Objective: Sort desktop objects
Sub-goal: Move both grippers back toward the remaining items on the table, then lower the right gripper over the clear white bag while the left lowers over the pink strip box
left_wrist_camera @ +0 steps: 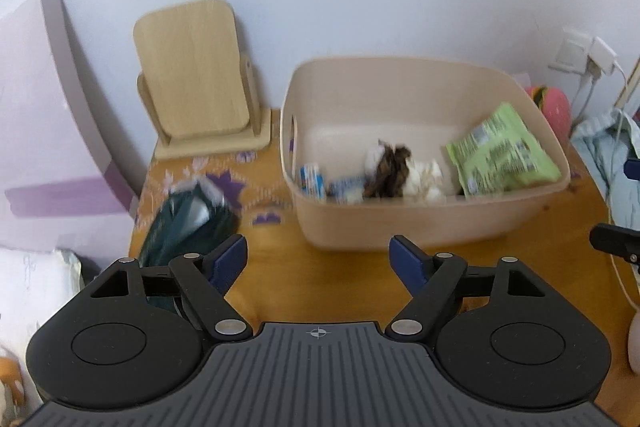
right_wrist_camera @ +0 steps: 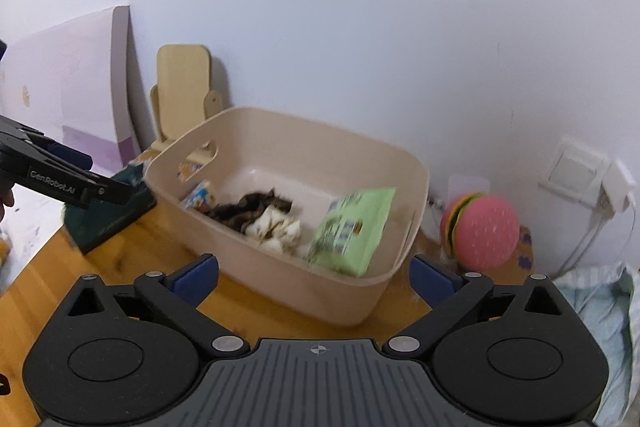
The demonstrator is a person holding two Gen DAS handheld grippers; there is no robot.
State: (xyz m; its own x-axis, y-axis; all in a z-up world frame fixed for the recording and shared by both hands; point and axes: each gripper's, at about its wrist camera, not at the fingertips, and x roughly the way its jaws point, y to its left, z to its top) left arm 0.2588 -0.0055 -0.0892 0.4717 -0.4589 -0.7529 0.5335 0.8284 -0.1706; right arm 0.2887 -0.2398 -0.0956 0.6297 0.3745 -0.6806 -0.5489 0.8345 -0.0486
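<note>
A beige tub (left_wrist_camera: 420,227) on the desk (left_wrist_camera: 340,287) holds a green snack packet (left_wrist_camera: 500,155) and crumpled scraps. Both grippers, left (left_wrist_camera: 318,259) and right (right_wrist_camera: 314,279), have jaws wide, empty.

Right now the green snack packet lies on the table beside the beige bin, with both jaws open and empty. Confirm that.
Not quite. The green snack packet lies inside the beige bin, leaning against its right wall, not on the table beside it. The right wrist view shows this plainly. The rest holds: left gripper and right gripper both have open, empty jaws.
</note>
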